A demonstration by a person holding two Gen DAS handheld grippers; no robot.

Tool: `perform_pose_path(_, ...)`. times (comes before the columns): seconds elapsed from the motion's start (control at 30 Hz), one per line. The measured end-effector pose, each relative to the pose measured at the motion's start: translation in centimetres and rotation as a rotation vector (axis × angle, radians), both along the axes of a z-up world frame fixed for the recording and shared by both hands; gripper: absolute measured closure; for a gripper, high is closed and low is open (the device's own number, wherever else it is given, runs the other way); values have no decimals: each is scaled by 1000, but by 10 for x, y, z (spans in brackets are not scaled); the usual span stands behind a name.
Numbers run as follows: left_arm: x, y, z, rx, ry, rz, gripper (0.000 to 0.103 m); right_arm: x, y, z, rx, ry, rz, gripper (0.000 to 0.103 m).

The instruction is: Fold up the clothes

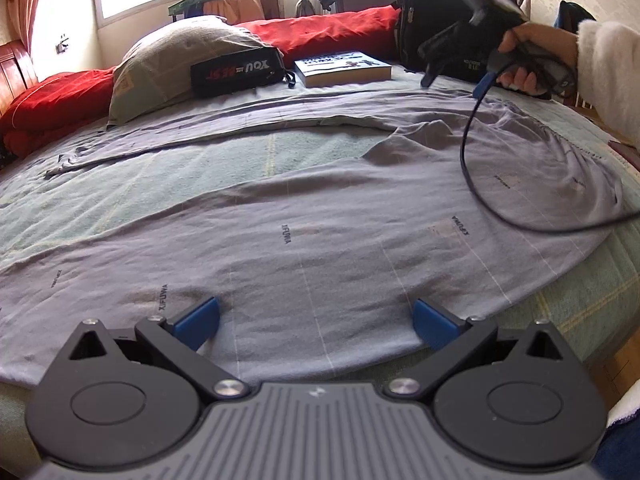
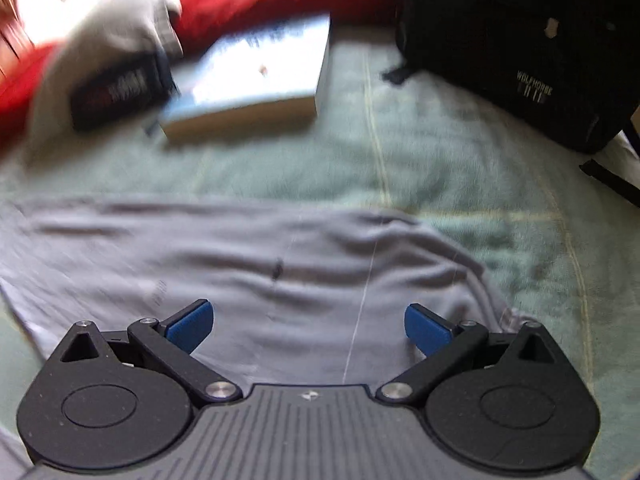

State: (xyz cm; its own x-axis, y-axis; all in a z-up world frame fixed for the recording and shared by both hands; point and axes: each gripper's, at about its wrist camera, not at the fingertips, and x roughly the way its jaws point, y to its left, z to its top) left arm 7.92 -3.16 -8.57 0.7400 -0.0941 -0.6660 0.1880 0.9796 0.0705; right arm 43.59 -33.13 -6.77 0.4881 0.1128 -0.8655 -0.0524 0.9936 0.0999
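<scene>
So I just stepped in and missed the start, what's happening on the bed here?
A person is about to fold a pair of grey trousers spread flat on the bed. The left gripper is open over one end of the trousers, holding nothing. The right gripper, also open, hovers above the far side of the garment, near a book and a black backpack. No fold has been made yet.

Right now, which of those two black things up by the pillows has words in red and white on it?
The small black pouch leaning on the grey pillow; the big black backpack carries only small pale lettering.
</scene>
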Motion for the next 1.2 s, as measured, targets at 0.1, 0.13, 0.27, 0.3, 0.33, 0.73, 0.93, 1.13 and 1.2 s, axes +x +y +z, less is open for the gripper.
perform_pose_path(0.1,0,0,0,-1,2,-2,1,17,1,-13,-31,-3,-58,0)
perform_pose_path(0.13,0,0,0,-1,2,-3,1,23,1,-15,-32,-11,-73,0)
perform_pose_path(0.27,1,0,0,-2,2,-6,1,48,0,-17,-34,-22,-94,0)
perform_pose_path(0.3,1,1,0,-2,1,-6,1,52,0,-16,-34,-25,-92,0)
perform_pose_path(0.33,0,1,0,-3,1,-6,1,56,-1,-15,-32,-32,-92,0)
perform_pose_path(0.73,0,2,-1,-2,-4,-13,1,33,42,9,17,65,-10,0)
perform_pose_path(0.93,2,2,-1,-6,2,-17,1,57,72,-14,-117,33,-22,0)
perform_pose_path(1.13,1,3,-2,-13,2,-22,1,63,51,-1,-5,-19,-46,0)
perform_pose_path(1.2,1,2,-2,-11,0,-22,1,51,43,11,50,-25,-37,0)
